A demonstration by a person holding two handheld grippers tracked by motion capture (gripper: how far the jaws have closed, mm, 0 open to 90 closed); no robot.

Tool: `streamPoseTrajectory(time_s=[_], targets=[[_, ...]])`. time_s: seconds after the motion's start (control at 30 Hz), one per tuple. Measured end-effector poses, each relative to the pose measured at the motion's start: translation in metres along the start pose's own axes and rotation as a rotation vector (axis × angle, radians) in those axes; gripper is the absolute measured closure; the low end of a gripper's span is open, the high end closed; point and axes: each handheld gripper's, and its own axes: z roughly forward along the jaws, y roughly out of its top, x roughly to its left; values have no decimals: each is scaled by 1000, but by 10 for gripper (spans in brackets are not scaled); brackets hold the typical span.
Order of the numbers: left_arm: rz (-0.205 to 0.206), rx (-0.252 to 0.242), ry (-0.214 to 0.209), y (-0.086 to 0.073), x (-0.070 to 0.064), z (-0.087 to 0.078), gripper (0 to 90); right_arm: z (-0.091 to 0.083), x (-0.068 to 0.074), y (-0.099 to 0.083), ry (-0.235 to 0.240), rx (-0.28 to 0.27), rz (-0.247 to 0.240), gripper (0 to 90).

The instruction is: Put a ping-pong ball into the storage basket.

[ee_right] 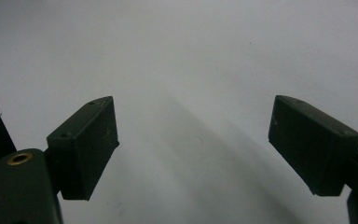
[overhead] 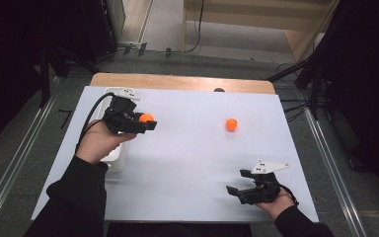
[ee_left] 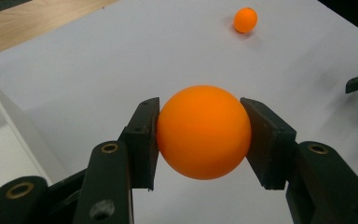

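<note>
My left gripper (overhead: pixel 148 120) is shut on an orange ball (overhead: pixel 146 117) above the left part of the white table sheet (overhead: pixel 187 163). In the left gripper view that held ball (ee_left: pixel 204 132) sits squeezed between both black pads (ee_left: pixel 142 140). A second orange ball (overhead: pixel 231 124) lies loose on the sheet at right of centre, and shows far off in the left gripper view (ee_left: pixel 245 20). My right gripper (overhead: pixel 238 180) rests low near the front right edge, jaws wide open with nothing between them (ee_right: pixel 193 140).
A white box-like container (overhead: pixel 118 153) stands along the sheet's left edge under my left hand. The wooden table edge (overhead: pixel 177 81) runs along the back. Dark stands and cables surround the table on the floor.
</note>
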Motion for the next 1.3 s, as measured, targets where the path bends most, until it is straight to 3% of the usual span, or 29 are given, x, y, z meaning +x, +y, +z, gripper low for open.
streamPoseTrajectory(time_s=[1.3], targets=[[-79,-29,85,-8,31,-18,509,0,1,0,4,5,7,143]])
